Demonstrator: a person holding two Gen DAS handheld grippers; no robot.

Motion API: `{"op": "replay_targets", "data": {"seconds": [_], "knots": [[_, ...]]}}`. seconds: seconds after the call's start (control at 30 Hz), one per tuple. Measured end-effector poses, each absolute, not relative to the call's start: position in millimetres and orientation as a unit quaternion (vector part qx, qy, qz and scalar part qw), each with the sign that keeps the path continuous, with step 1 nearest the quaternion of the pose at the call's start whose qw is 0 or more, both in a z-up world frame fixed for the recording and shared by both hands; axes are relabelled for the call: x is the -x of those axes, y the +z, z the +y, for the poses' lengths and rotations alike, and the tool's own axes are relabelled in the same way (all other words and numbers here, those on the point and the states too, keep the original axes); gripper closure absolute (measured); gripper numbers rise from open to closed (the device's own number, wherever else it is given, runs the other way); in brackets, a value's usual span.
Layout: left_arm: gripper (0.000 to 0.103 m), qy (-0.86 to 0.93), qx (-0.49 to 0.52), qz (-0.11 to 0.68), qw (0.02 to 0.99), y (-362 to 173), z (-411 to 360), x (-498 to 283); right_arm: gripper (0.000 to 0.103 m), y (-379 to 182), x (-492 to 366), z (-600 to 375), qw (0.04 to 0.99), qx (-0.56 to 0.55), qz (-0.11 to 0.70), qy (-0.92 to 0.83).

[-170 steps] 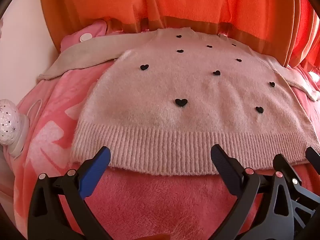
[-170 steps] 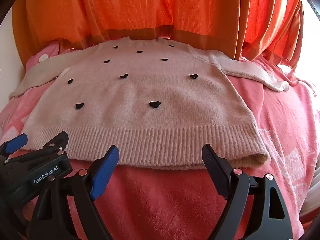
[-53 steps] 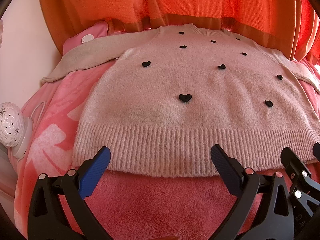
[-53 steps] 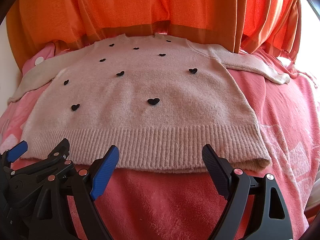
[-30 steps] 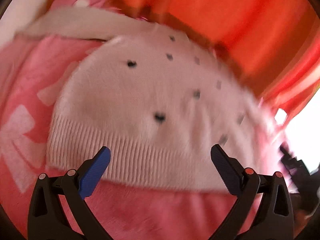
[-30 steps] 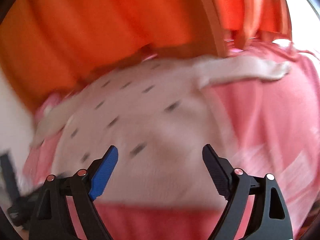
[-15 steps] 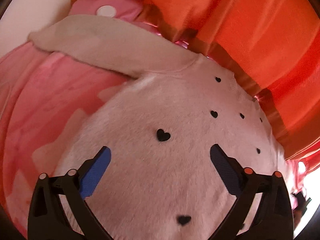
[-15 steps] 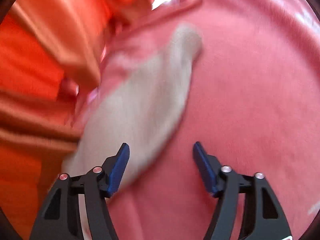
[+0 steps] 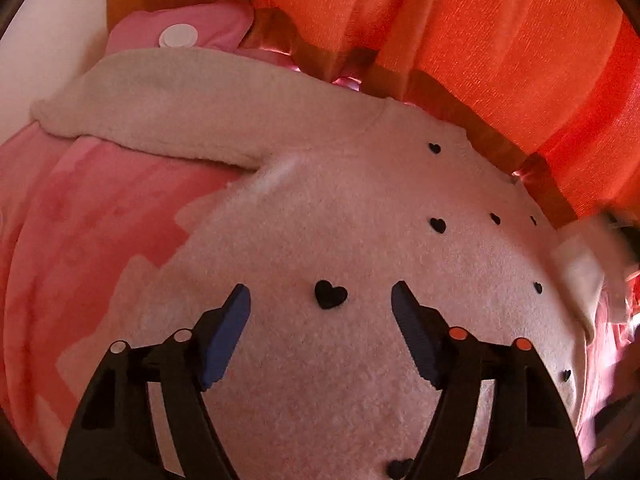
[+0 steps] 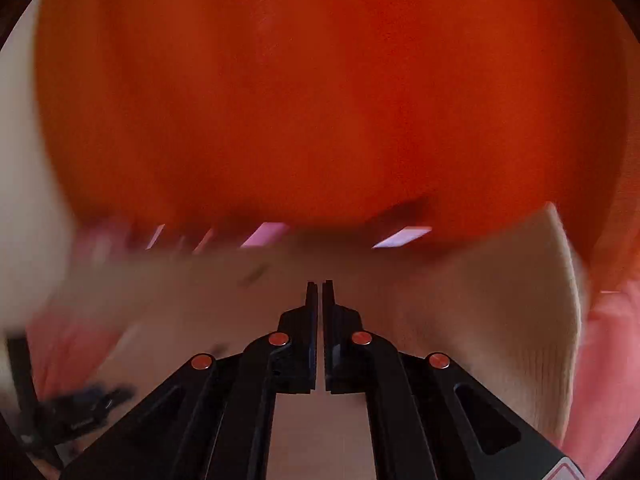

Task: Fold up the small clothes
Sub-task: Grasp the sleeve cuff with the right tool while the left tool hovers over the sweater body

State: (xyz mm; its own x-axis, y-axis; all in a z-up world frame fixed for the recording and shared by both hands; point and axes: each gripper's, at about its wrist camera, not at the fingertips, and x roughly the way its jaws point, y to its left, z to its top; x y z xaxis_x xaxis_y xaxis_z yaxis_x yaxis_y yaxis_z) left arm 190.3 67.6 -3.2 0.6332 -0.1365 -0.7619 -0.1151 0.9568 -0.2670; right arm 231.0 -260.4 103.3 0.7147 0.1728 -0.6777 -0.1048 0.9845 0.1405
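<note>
**One sweater on the blanket, right gripper pinching a sleeve**

One orange curtain (image 9: 500,40) fills the far side of both views, hanging behind the bed. Below it lies one pink blanket (image 9: 80,240) with paler pink patches, which carries everything else. At its far left corner sits one pink pillow (image 9: 192,24) bearing a single round white disc; no writing can be read on it.

One pale pink fluffy sweater (image 9: 320,232) lies spread face up on the blanket, its neckline toward the curtain. Its left sleeve (image 9: 180,108) stretches flat toward the blanket's far left corner. Nine small black hearts can be counted on the front in the left wrist view, one of them (image 9: 330,294) lying between the left gripper's fingers and one partly cut off at the bottom edge. At the right edge of that view a blurred flap of pale knit stands lifted off the blanket.

The left gripper (image 9: 320,300) hangs over the middle of the sweater's body with its jaws parted, holding nothing.

The right gripper (image 10: 320,292) has its jaws drawn almost together, with only a thin slit between them. Pale ribbed knit (image 10: 520,320), the sweater's other sleeve, drapes around and behind its fingers; the gripper appears to pinch it, though the view is heavily smeared. No brand or label is legible.
</note>
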Motion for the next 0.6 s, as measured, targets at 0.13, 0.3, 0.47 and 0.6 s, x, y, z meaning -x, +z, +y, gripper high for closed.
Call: {"op": "replay_targets", "data": {"seconds": [0.13, 0.3, 0.47, 0.6], "knots": [[0.019, -0.017, 0.152, 0.422, 0.893, 4, 79, -198, 0.097, 48, -242, -233, 0.892, -0.061, 0.442, 0.068], [0.015, -0.015, 0.176, 0.409, 0.895, 16, 89, -203, 0.066, 81, -208, -312, 0.897, -0.162, 0.410, -0.016], [0.012, -0.003, 0.157, 0.386, 0.909, 29, 88, -197, 0.046, 74, -189, -388, 0.873, -0.258, 0.403, -0.092], [0.012, -0.009, 0.163, 0.381, 0.910, 32, 88, -197, 0.046, 49, -182, -387, 0.840, -0.312, 0.440, -0.064]]}}
